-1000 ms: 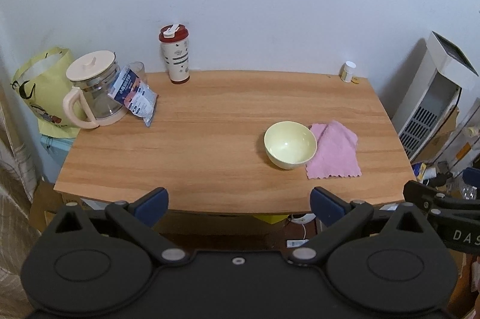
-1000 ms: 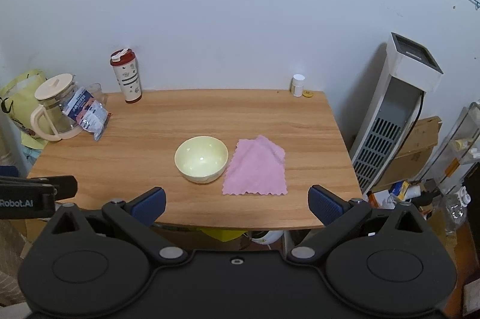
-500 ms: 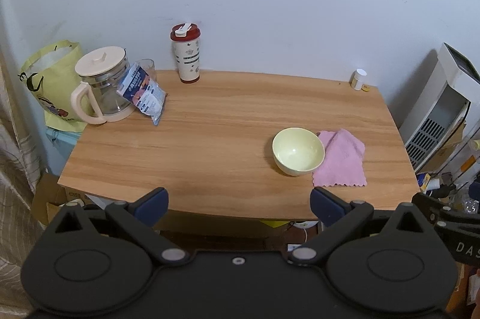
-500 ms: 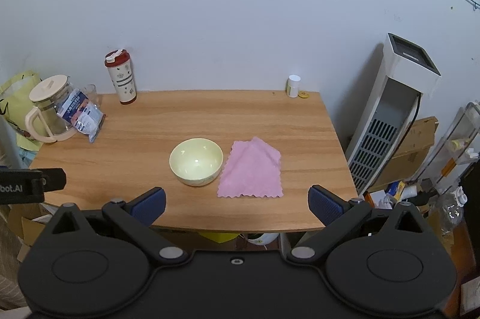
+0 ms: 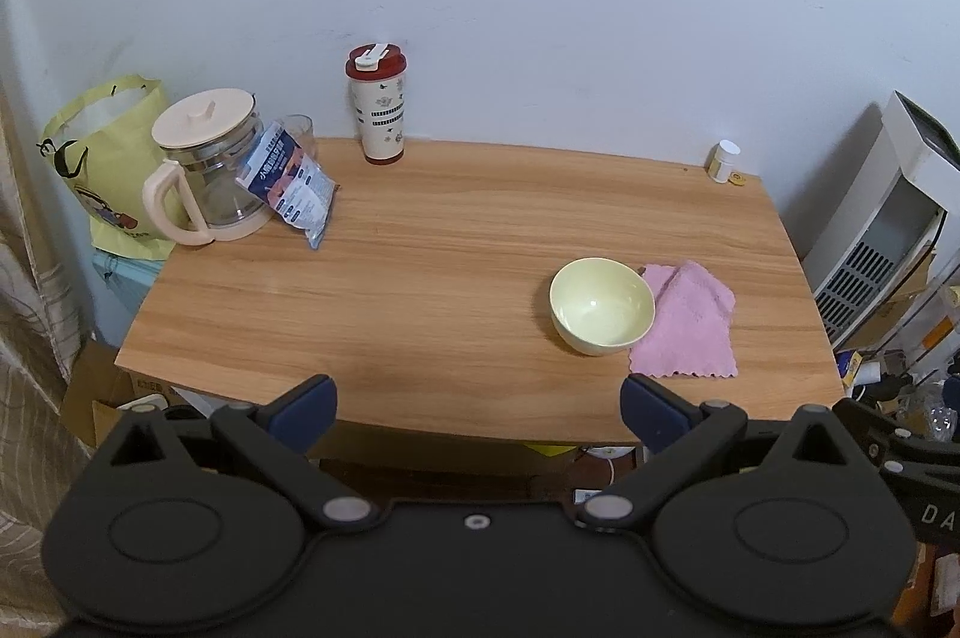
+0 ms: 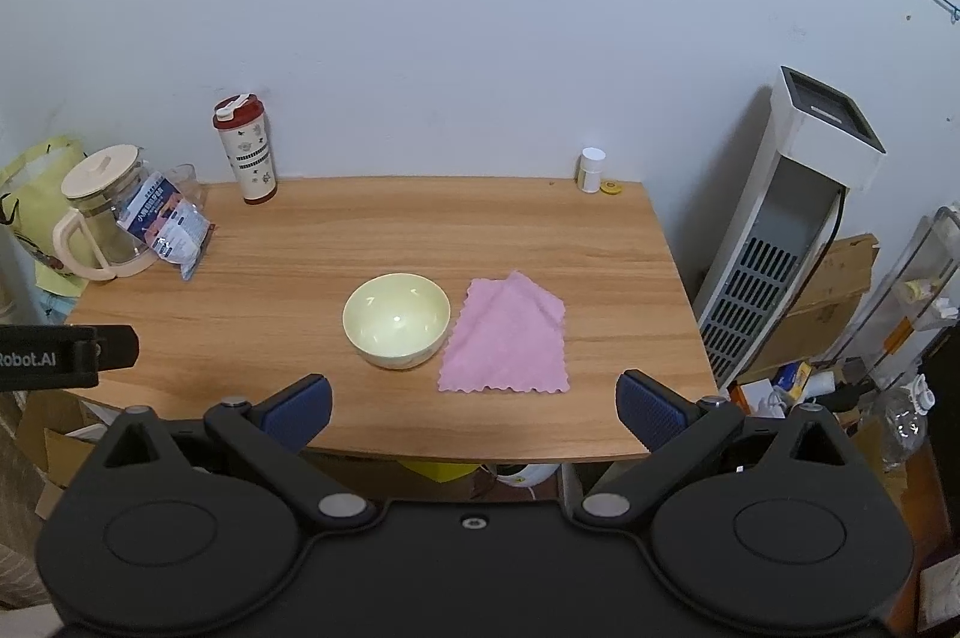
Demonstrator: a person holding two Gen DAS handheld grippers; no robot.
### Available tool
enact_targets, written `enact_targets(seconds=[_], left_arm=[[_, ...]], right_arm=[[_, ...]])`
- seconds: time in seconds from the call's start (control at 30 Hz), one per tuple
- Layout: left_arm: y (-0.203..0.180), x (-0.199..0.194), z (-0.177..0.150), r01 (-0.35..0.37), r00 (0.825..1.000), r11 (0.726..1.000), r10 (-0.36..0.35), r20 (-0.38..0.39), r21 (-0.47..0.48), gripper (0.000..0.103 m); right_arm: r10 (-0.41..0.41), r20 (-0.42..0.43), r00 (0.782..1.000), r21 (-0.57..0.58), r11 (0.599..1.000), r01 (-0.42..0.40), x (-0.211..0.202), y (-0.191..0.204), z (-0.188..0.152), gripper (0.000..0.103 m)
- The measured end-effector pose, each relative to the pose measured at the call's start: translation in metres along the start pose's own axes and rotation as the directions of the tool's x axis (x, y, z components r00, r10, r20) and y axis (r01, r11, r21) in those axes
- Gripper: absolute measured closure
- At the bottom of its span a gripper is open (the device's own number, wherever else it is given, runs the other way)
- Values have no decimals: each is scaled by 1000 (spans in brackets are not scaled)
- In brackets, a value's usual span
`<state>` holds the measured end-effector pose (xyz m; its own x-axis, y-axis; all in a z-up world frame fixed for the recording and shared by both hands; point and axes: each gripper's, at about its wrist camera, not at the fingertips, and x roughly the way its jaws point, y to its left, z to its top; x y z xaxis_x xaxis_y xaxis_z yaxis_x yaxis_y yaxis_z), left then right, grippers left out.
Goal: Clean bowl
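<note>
At the far left of the right wrist view, a yellow-green tote bag (image 6: 27, 194) hangs beside the tabletop (image 6: 372, 230), and just in front of it stands a glass kettle (image 6: 102, 212) with a cream lid and handle. A blue-and-white snack packet (image 6: 168, 224) leans against the kettle, with a clear glass (image 6: 183, 179) right behind it. Further along the back edge, near the wall, a red-lidded tumbler (image 6: 246, 149) stands upright.

In the middle of the frame sits the pale yellow bowl (image 6: 396, 320), upright and open side up, near the front edge of the wooden tabletop. Just to its right lies a pink cloth (image 6: 510, 338), flat with one corner folded over, its left edge touching or nearly touching the bowl. At the back right corner stand a small white-capped bottle (image 6: 591, 170) and a little yellow disc (image 6: 611, 187) beside it. Off the tabletop at the right of the frame rises a white tower fan (image 6: 780, 230).

The right hand-held gripper (image 6: 474, 407) hangs at the bottom of this view with its blue-padded fingers spread wide, released, holding nothing, short of the front edge of the tabletop.

In the left wrist view the left hand-held gripper (image 5: 477, 407) is likewise released, fingers wide apart and bare, at the lower centre. There the bowl (image 5: 602, 305) sits right of centre, with the cloth (image 5: 690, 332) against its right side.
</note>
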<state>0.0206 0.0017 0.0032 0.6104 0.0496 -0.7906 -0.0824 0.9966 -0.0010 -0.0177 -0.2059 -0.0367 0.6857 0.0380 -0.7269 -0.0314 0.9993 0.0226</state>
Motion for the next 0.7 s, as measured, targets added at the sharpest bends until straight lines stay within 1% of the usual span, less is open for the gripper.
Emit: enact_targets(seconds=[0.5,0.7], left_arm=[[1,1,4,-5,1000,1000,5,0,6,0],[0,9,7,-9,1000,1000,9,-10,3,0]], right_arm=[[9,-8,1000,0,1000,-9,4,-1,1,0],[6,4,1000,-3,1000,-6,9,-6,1,0]])
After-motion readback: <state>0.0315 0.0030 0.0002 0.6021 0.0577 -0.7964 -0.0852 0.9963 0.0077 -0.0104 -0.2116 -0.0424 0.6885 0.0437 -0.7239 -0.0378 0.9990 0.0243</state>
